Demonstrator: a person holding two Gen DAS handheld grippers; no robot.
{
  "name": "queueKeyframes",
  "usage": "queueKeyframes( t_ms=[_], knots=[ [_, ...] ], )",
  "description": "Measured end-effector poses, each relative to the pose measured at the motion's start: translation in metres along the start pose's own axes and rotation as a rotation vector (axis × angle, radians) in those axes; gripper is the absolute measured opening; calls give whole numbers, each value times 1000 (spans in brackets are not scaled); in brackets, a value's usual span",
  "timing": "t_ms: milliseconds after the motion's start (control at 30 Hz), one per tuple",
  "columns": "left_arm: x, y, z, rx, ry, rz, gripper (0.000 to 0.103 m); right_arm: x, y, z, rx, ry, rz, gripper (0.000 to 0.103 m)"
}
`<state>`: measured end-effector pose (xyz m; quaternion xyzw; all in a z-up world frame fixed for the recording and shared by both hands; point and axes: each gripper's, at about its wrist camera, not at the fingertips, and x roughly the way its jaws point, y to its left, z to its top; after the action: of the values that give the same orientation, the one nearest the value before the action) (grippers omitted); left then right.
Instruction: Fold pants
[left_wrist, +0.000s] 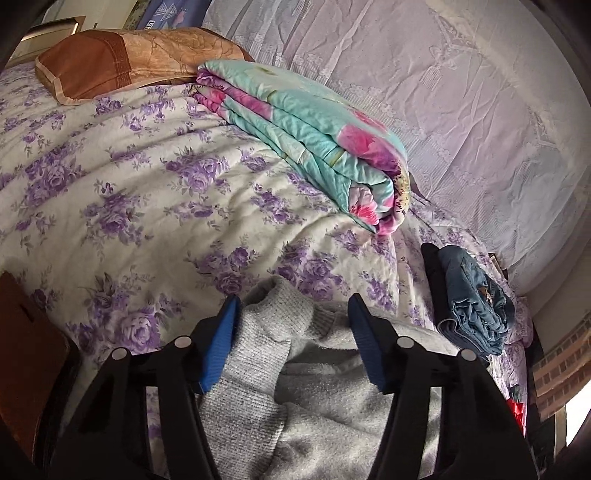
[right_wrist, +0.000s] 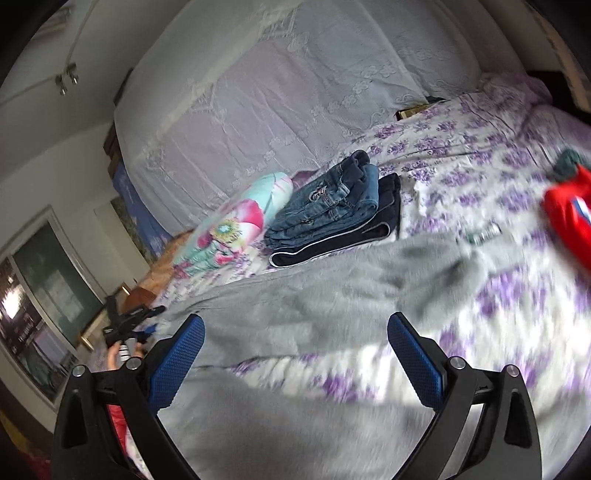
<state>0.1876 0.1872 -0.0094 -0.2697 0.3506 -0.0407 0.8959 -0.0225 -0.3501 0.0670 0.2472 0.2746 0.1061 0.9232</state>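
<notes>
Grey fleecy pants (left_wrist: 295, 387) of soft knitted fabric lie spread across the bed with the purple-flowered white cover (left_wrist: 122, 192), bunched and rumpled at the end nearest the left gripper (left_wrist: 293, 341), whose blue-padded fingers (left_wrist: 221, 347) are spread wide over a raised fold of the cloth with nothing pinched between them. The right gripper (right_wrist: 295, 354) is likewise held with its fingers (right_wrist: 177, 362) well apart above the flatter stretch of the same grey garment (right_wrist: 332, 295); nothing is clamped there either, and that view is smeared by motion. The step in hand is judged to be the start of a fold — the fabric is laid out but not yet gathered, and neither end is gripped. The next move would call for both sets of fingers to be lowered onto an edge of the cloth and closed on it, the rumpled end being smoothed first so that the halves can be brought together evenly. Beyond the pants, a folded stack of blue denim jeans on a dark navy garment (right_wrist: 332, 214) rests near a rolled turquoise and pink floral quilt (left_wrist: 306, 140) — finished pieces, it is supposed. No brand, label or legible writing can be made out on any garment; faint lettering on a blue item at the top of the left view is too small to be read.
</notes>
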Motion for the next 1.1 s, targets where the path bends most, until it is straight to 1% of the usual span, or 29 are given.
queueKeyframes(
  t_ms=[67,133,167,200,233,267,333,367,433,467,500,533,567,600,633,667,800,900,967,1000,1033,1067,1100],
  knots=[
    [0,-1,-1,5,-4,6,60,19,-1,15,-26,53,-29,100],
    [-1,-2,-1,13,-10,18,66,47,-6,29,-42,129,-67,100],
    [-1,-3,-2,16,-14,32,67,58,-9,33,-38,151,-77,99],
    [-1,-3,-2,17,-17,38,71,70,-10,38,-57,167,-96,99],
    [-2,-3,-2,17,-21,42,75,82,-6,42,-113,178,-126,98],
    [-2,-2,-1,15,-25,44,77,97,1,46,-223,197,-170,97],
    [-3,0,-1,8,-28,46,83,119,12,46,-385,230,-213,97],
    [-2,2,-1,-1,-25,46,84,136,18,46,-490,261,-230,97],
    [0,4,0,-11,-16,38,84,158,26,48,-603,292,-243,97],
    [2,5,0,-16,-8,33,84,170,28,51,-645,309,-233,96],
    [3,5,1,-18,-3,30,84,178,30,54,-663,321,-210,91],
    [5,6,1,-17,2,28,84,188,30,59,-666,334,-186,83],
    [5,5,1,-16,5,27,84,197,30,64,-653,349,-154,78],
    [7,4,0,-12,9,27,84,208,28,69,-634,363,-122,68],
    [8,4,0,-9,13,28,84,218,26,72,-619,377,-104,62],
    [10,4,0,-5,17,29,84,231,22,73,-607,409,-83,55],
    [14,4,1,-8,31,24,84,258,19,59,-658,451,-94,55],
    [18,3,1,0,44,23,84,271,11,50,-646,493,-75,56],
    [21,1,1,9,55,23,84,271,11,50,-647,500,-70,56],
    [21,0,1,13,58,20,84,270,12,50,-653,502,-71,47],
    [22,0,1,17,60,17,83,267,17,47,-673,501,-68,40],
    [22,-1,1,21,57,16,82,265,24,43,-704,497,-79,27],
    [20,-1,0,23,52,15,80,259,33,38,-751,484,-116,11]
  ],
)
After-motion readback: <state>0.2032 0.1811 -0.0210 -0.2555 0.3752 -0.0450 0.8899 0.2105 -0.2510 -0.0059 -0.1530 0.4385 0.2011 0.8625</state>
